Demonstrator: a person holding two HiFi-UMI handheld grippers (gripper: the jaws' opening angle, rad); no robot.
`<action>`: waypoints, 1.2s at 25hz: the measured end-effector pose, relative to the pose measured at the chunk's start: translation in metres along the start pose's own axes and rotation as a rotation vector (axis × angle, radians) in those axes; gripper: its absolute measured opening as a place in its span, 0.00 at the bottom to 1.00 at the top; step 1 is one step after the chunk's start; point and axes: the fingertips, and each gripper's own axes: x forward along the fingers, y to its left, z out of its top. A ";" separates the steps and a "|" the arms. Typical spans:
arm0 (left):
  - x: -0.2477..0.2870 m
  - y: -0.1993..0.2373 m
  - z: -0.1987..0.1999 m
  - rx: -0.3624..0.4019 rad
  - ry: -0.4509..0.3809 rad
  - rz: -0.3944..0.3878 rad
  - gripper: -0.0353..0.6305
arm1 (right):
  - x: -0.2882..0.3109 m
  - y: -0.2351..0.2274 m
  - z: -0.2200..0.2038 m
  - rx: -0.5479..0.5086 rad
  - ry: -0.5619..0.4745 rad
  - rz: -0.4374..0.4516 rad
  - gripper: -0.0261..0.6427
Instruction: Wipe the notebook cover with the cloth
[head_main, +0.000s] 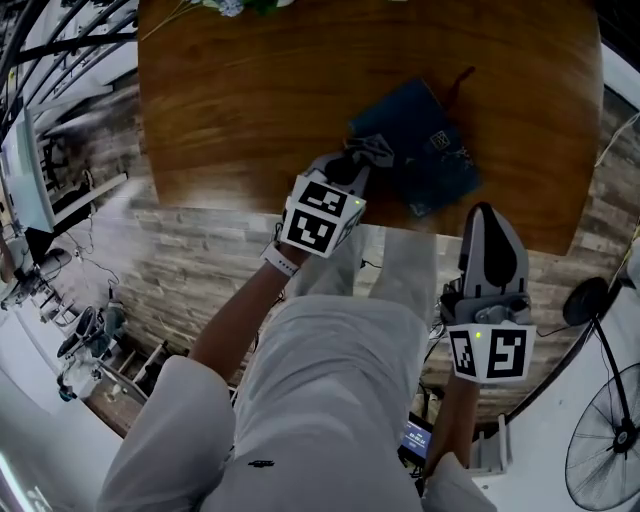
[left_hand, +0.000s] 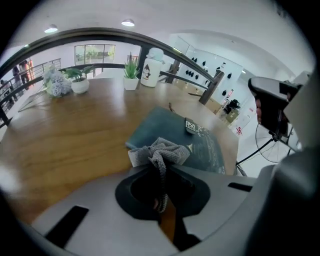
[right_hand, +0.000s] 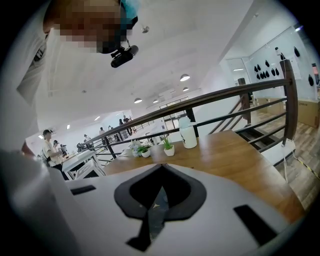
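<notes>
At near edge of wooden surface (head_main: 240, 100), your left tool (head_main: 360, 165) grips bunched grey cloth (left_hand: 162, 152), jaws closed on it, cloth at near corner of dark blue notebook (head_main: 425, 150). Notebook lies flat on surface, close to your edge. Your right tool (head_main: 485, 215) held back at surface edge, near notebook but apart from it, jaws together, nothing between them.

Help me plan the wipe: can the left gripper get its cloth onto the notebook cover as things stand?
Probably yes. The left gripper, shut on the cloth, sits at the notebook's near corner with nothing between them; the right gripper hangs off the table, out of the way.
</notes>
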 end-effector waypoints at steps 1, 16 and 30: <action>-0.001 0.006 0.004 -0.007 -0.007 0.013 0.10 | 0.001 0.001 0.001 -0.003 0.003 0.003 0.05; -0.048 0.072 0.059 -0.022 -0.152 0.155 0.10 | 0.008 0.024 0.031 -0.056 -0.022 0.052 0.05; -0.147 0.034 0.102 -0.018 -0.318 0.136 0.10 | -0.014 0.057 0.098 -0.170 -0.112 0.071 0.03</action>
